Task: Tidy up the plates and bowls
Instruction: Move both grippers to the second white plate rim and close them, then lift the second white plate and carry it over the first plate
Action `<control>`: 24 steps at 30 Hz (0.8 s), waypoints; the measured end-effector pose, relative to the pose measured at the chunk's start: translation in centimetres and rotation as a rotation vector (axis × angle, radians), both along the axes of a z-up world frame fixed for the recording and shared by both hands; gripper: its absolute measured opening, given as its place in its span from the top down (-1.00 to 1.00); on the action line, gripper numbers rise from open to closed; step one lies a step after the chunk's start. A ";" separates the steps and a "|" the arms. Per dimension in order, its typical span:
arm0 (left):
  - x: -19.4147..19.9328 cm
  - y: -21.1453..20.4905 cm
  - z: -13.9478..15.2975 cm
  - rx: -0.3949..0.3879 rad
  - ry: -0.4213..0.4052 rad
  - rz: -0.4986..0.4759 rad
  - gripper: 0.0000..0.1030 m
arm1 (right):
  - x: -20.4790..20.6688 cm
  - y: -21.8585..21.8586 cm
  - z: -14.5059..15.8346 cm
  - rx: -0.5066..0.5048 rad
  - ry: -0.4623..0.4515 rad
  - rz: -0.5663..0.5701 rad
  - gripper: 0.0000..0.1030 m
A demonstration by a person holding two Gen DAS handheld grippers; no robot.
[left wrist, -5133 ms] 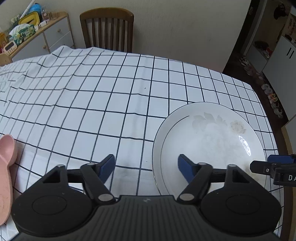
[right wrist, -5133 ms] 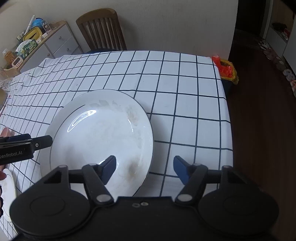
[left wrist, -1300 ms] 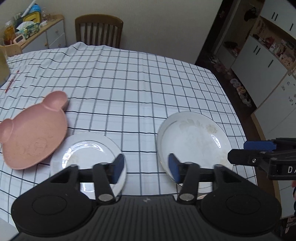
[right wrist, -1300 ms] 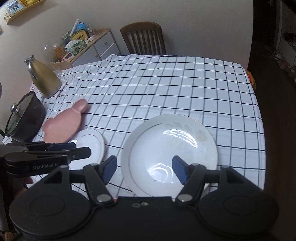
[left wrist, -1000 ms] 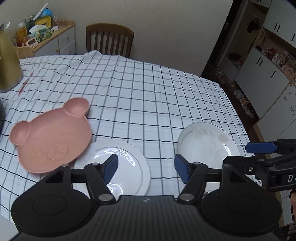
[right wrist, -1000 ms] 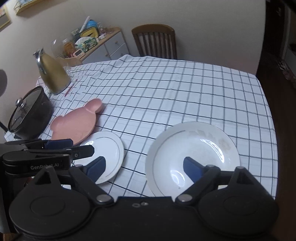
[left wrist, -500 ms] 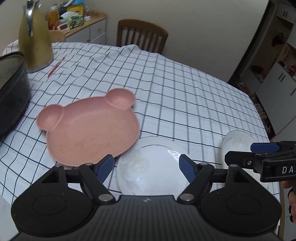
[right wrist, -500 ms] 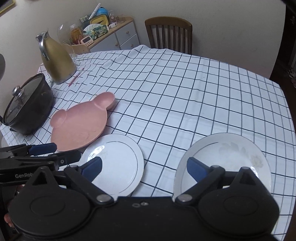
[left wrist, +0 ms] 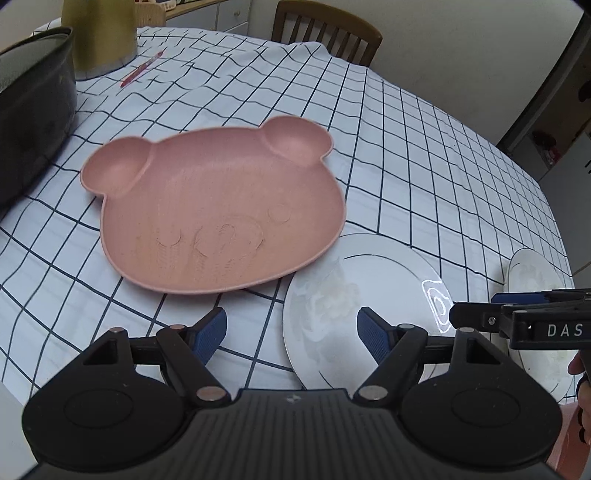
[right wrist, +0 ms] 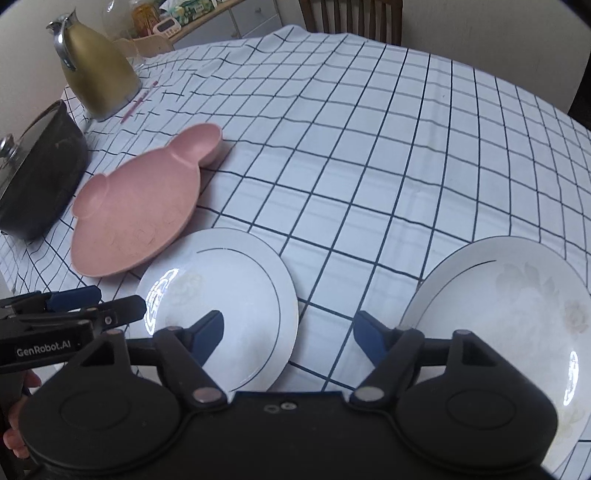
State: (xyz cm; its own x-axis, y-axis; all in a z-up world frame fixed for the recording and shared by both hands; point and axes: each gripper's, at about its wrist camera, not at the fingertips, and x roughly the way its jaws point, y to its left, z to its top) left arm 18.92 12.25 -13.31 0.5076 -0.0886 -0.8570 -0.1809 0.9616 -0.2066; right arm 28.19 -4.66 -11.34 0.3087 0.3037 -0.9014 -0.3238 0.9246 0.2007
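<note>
A pink bear-shaped plate [left wrist: 221, 206] lies on the checked cloth, its lower right rim overlapping a small white plate [left wrist: 362, 306]. A large white flowered plate [right wrist: 509, 314] lies apart to the right. My left gripper [left wrist: 291, 332] hovers open over the small plate's left rim and holds nothing. My right gripper [right wrist: 288, 332] hangs above the small white plate's [right wrist: 229, 295] right rim. Its jaws are closing, with that rim and bare cloth below the gap, and the pads touch nothing. The pink plate [right wrist: 136, 218] sits left of it.
A dark lidded pot [right wrist: 37, 177] stands at the left edge, with a gold jug [right wrist: 96, 70] and a red pen [left wrist: 142, 68] behind it. A wooden chair [left wrist: 328, 33] stands at the far side. The checked tablecloth [right wrist: 369, 147] stretches behind the plates.
Both grippers have moved left and sunk toward the small white plate, so the pink plate looms larger. The right jaws have narrowed. The large plate has slid to the right edge.
</note>
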 end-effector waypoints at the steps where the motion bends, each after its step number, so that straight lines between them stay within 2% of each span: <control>1: 0.1 0.0 -0.2 -0.002 0.002 0.000 -0.49 | 0.2 0.1 -0.3 0.000 0.007 0.000 -0.41; 9: 0.3 0.0 -1.0 -0.003 0.005 0.011 -0.43 | 1.2 0.2 -1.6 -0.002 0.041 0.005 -0.20; 12: 0.5 0.4 -1.3 -0.053 0.014 0.017 -0.37 | 1.4 0.3 -2.0 0.001 0.056 0.009 -0.16; 14: 0.6 0.6 -1.7 -0.081 0.031 0.026 -0.21 | 1.5 0.5 -2.3 0.002 0.070 0.013 -0.09; 17: 0.7 0.6 -1.9 -0.072 0.044 0.024 0.03 | 1.6 0.5 -2.6 0.013 0.081 0.014 0.00; 19: 0.7 0.6 -1.9 -0.075 0.048 0.016 0.11 | 1.7 0.6 -2.6 0.023 0.085 0.019 0.21; 21: 0.8 0.6 -1.9 -0.089 0.056 0.015 0.33 | 1.8 0.5 -2.6 0.032 0.091 0.015 0.41; 24: 0.8 0.5 -1.8 -0.098 0.059 0.018 0.43 | 1.8 0.5 -2.7 0.044 0.098 0.013 0.60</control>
State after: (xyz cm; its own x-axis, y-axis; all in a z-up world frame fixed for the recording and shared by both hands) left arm 19.70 12.74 -15.14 0.4591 -0.1650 -0.8729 -0.2125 0.9337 -0.2882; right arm 30.03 -4.19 -14.05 0.2157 0.3470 -0.9127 -0.3121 0.9102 0.2723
